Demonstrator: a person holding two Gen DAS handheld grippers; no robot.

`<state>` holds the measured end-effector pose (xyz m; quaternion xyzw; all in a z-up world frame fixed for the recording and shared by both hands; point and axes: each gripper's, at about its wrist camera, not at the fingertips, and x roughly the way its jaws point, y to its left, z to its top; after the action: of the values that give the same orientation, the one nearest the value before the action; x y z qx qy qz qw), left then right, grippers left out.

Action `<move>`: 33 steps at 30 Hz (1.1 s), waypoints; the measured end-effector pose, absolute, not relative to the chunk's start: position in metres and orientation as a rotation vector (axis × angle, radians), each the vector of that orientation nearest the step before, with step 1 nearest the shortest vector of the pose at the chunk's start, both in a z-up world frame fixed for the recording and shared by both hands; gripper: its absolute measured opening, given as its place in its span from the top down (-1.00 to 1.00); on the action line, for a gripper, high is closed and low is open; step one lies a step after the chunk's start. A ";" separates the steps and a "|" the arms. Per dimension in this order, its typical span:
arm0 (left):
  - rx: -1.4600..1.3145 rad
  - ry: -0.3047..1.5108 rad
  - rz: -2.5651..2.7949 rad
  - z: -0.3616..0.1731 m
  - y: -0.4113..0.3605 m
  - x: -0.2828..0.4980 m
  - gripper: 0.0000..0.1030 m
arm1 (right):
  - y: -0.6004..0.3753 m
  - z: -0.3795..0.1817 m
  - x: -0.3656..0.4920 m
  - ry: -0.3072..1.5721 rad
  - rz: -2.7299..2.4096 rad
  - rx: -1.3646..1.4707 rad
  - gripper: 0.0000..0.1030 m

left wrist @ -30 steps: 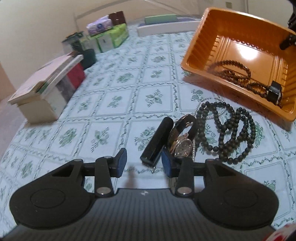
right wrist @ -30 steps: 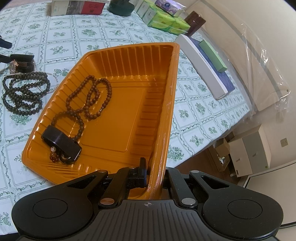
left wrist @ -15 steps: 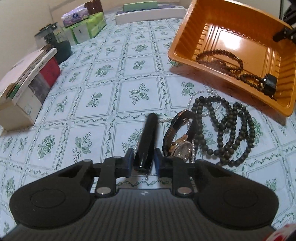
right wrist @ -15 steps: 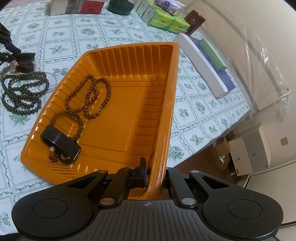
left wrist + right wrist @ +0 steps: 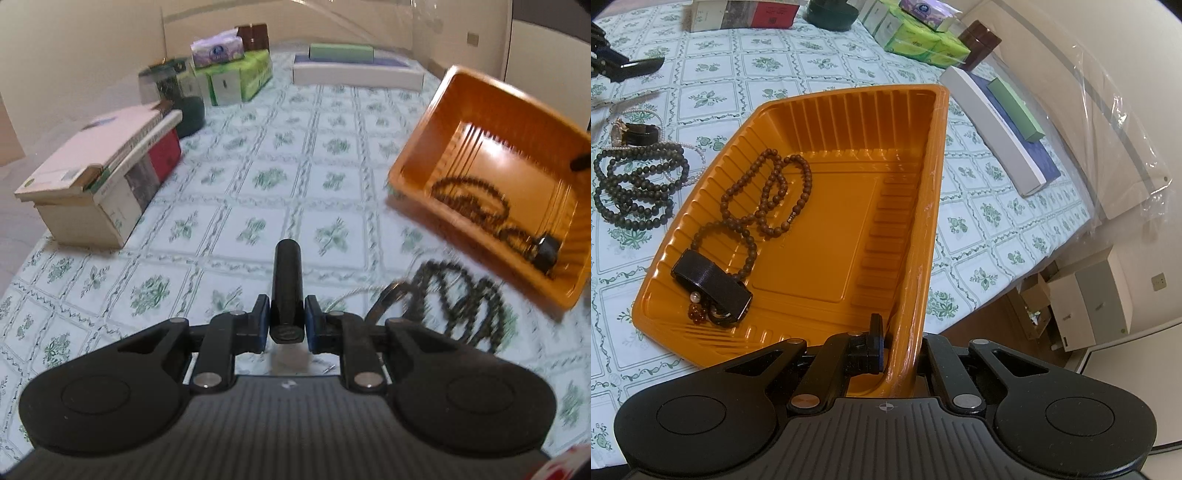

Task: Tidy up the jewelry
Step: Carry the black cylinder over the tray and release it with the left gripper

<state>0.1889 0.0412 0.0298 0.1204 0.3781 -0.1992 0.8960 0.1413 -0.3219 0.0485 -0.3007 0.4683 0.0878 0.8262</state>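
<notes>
My left gripper (image 5: 286,326) is shut on a black cylinder (image 5: 286,273), which sticks out forward above the tablecloth. To its right on the cloth lie a dark bead necklace (image 5: 461,299) and a partly hidden watch (image 5: 391,297). Beyond them sits the orange tray (image 5: 417,158). My right gripper (image 5: 899,347) is shut on the near wall of the orange tray (image 5: 923,206). A brown bead strand (image 5: 768,199) and a small black box (image 5: 713,284) lie inside. The dark bead necklace (image 5: 635,184), the watch (image 5: 631,131) and a pearl string rest left of the tray.
A stack of books and boxes (image 5: 103,184), a dark green pot (image 5: 184,107), green tissue packs (image 5: 236,77) and a long white box (image 5: 354,74) stand along the far side. The table's edge drops to the floor with cartons (image 5: 1089,295) at the right.
My left gripper closed on the black cylinder and lifted it off the cloth, away from the watch. My right gripper stayed on the tray wall.
</notes>
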 end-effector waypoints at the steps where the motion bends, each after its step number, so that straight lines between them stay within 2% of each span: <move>1: 0.244 0.773 -0.420 0.033 0.038 0.187 0.66 | -0.322 0.048 0.141 0.995 0.186 -0.639 0.93; 9: 0.214 0.697 -0.560 0.046 -0.031 0.163 0.66 | -0.322 0.049 0.141 0.995 0.186 -0.636 0.93; 18: 0.141 0.700 -0.626 0.030 -0.105 0.151 0.66 | -0.323 0.050 0.142 0.991 0.189 -0.630 0.93; 33: 0.125 0.708 -0.683 0.020 -0.155 0.152 0.66 | -0.325 0.050 0.141 0.986 0.193 -0.623 0.93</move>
<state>0.1525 -0.1553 0.0200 0.0598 0.3397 -0.3277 0.8795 0.1414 -0.3245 0.0496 -0.2936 0.4648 0.0911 0.8303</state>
